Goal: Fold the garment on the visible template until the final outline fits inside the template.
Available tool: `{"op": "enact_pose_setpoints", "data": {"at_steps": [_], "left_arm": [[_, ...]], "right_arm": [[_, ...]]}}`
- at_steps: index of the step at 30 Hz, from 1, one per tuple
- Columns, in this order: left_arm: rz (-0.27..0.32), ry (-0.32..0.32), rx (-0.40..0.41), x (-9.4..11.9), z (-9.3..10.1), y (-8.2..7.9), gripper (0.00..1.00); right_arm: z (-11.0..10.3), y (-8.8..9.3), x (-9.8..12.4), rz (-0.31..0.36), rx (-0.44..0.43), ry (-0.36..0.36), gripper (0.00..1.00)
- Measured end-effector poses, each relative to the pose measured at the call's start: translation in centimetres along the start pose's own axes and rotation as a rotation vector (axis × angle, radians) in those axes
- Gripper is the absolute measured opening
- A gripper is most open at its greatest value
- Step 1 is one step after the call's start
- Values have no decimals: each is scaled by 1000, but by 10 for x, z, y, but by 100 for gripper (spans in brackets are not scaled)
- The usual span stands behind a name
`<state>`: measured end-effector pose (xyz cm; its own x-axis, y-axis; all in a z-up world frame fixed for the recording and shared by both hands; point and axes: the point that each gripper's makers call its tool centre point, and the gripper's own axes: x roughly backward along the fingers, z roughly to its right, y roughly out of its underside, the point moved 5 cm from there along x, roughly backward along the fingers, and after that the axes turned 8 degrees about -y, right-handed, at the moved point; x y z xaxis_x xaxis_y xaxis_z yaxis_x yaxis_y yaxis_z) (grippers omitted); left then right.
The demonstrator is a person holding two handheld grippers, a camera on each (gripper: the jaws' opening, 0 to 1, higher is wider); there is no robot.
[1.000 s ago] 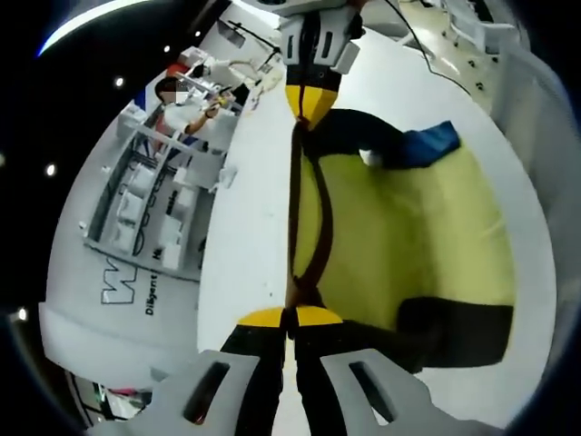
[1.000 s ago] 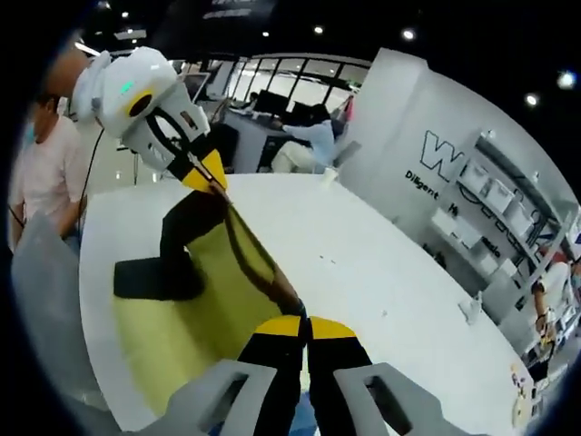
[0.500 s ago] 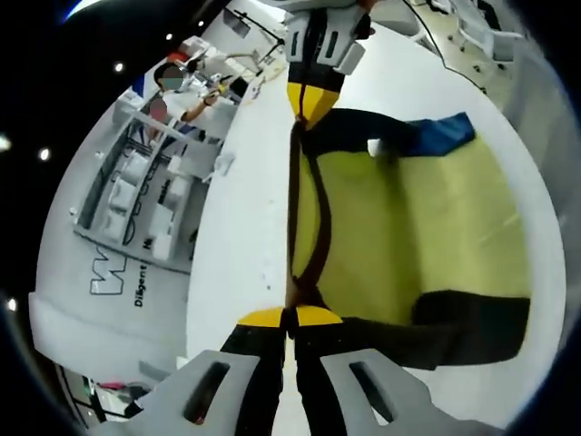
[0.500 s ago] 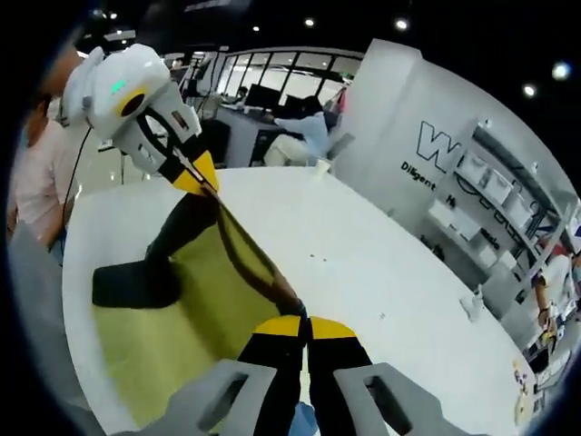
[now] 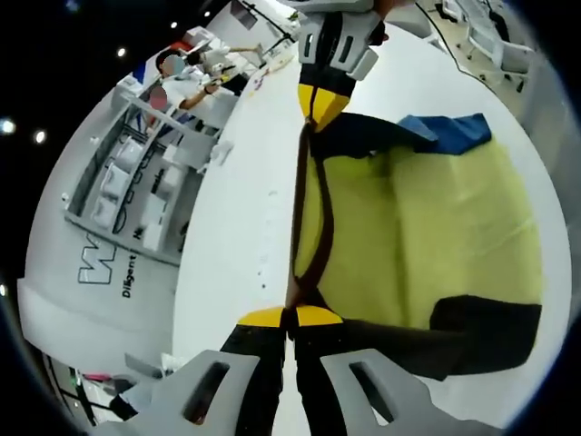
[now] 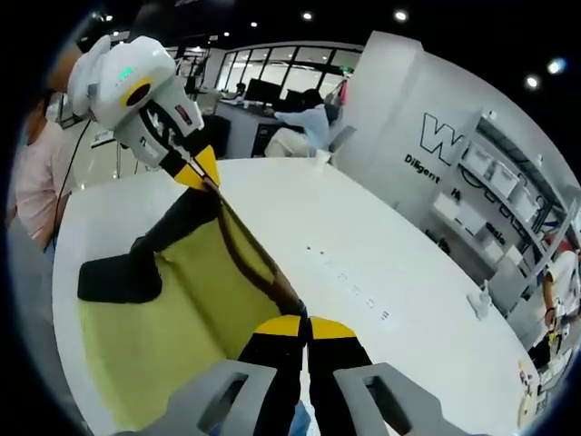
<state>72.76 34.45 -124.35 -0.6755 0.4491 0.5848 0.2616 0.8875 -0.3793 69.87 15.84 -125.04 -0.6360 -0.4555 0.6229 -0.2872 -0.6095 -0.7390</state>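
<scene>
Tabletop (image 5: 241,209) (image 6: 381,263): white, broad, rounded at its edge, carrying the work; shelving and a white wall with dark lettering stand beyond it, with people at desks in the background. Garment (image 5: 427,236) (image 6: 172,309): yellow-green body with black sleeves and a dark brown collar band, spread on the tabletop; you hold its collar edge lifted and stretched in a taut line between your two grippers, while the rest of the body lies flat. One black sleeve (image 5: 481,331) (image 6: 118,277) lies folded across the yellow body near your left gripper's side; the other black sleeve runs from your right gripper's grip toward a blue patch (image 5: 449,132) at the garment's far corner. Whether that blue patch is the template or part of the garment, you cannot tell. Left gripper (image 5: 290,316) (image 6: 201,173): yellow-tipped fingers pressed together, pinching the collar edge at one end. Right gripper (image 6: 304,325) (image 5: 320,104): yellow-tipped fingers likewise closed, pinching the collar edge at the other end. A person in a light pink top (image 6: 32,177) stands just beyond the tabletop's edge, behind your left gripper.
</scene>
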Motion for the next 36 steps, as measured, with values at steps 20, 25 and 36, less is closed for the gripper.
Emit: {"op": "enact_pose_setpoints", "data": {"at_steps": [20, 25, 36], "left_arm": [[-15, 46, -162, -49, 12, 14, 1], [-24, 4, -181, -60, -6, 14, 1], [-67, -15, -379, -81, -7, 27, 1]], "right_arm": [[18, 25, -49, -106, 150, 2, 0], [28, 17, -52, -103, 221, 29, 0], [39, 11, -71, -152, 301, 23, 0]]}}
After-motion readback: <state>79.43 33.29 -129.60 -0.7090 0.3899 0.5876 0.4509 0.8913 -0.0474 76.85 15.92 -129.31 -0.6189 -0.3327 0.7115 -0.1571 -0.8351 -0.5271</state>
